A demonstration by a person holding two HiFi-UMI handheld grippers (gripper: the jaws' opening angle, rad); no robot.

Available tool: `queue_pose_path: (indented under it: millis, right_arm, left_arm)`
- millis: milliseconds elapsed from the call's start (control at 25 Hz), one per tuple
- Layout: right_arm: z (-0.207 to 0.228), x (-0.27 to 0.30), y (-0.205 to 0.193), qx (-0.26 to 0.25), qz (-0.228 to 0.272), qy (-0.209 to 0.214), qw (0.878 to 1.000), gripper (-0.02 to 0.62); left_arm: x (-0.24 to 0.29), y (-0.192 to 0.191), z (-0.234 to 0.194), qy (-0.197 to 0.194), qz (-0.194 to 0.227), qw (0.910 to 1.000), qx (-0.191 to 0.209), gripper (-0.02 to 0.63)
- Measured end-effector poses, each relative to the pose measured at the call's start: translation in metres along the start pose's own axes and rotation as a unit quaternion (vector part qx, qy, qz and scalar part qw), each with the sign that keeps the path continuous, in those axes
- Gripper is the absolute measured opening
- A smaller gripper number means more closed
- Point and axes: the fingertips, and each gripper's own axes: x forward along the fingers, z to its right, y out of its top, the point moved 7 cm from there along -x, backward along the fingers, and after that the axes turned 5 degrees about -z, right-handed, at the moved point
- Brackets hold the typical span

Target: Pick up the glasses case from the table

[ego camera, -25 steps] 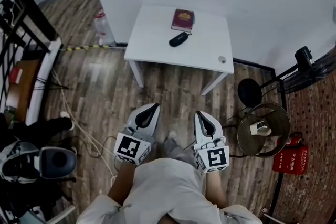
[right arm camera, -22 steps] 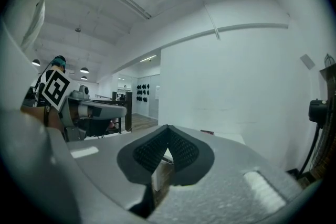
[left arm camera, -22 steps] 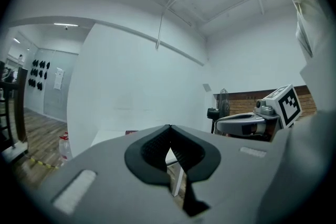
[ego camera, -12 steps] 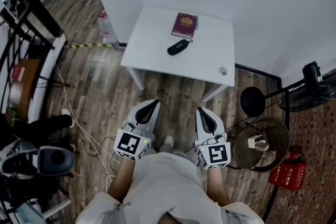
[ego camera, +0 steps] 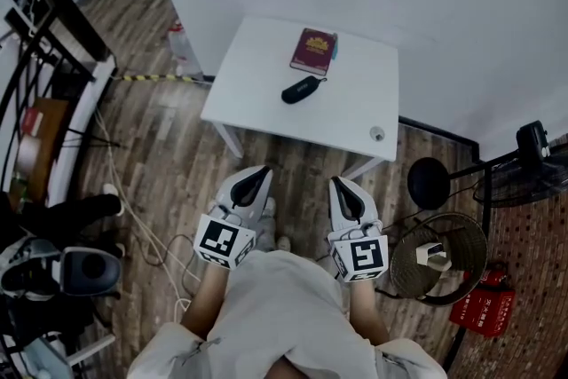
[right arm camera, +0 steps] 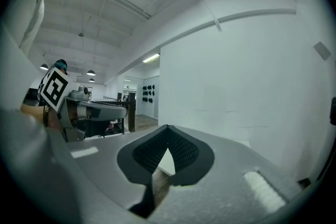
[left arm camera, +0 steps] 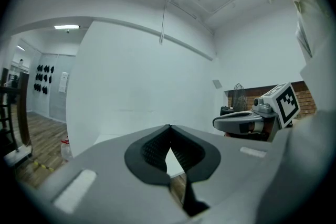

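Head view: one glasses case (ego camera: 303,90), one book (ego camera: 313,51); left hand-held gripper (ego camera: 259,177), right hand-held gripper (ego camera: 340,185) both closed, empty.

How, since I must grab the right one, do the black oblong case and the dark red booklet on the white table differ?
The black oblong case is rounded and slim; the dark red booklet is flat and rectangular. The case lies slanted, nearer the person; the booklet sits behind it, toward the wall. Both rest on the white table, close together.
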Motion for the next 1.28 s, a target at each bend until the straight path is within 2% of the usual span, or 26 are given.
queue_pose_path:
  millis: [520,1280]
  right_arm:
    - [0.043,0.069,0.003,-0.002,-0.019,-0.021,1.0,0.002]
    - [0.111,0.231,0.003,0.032,-0.087,-0.053,0.994,0.002]
  left_arm:
    - [0.08,0.002,-0.05,-0.02,-0.006,0.9998,0.001,0.017]
    - [0.228,-0.005,-0.178,-0.076,-0.059,0.9954,-0.006,0.018]
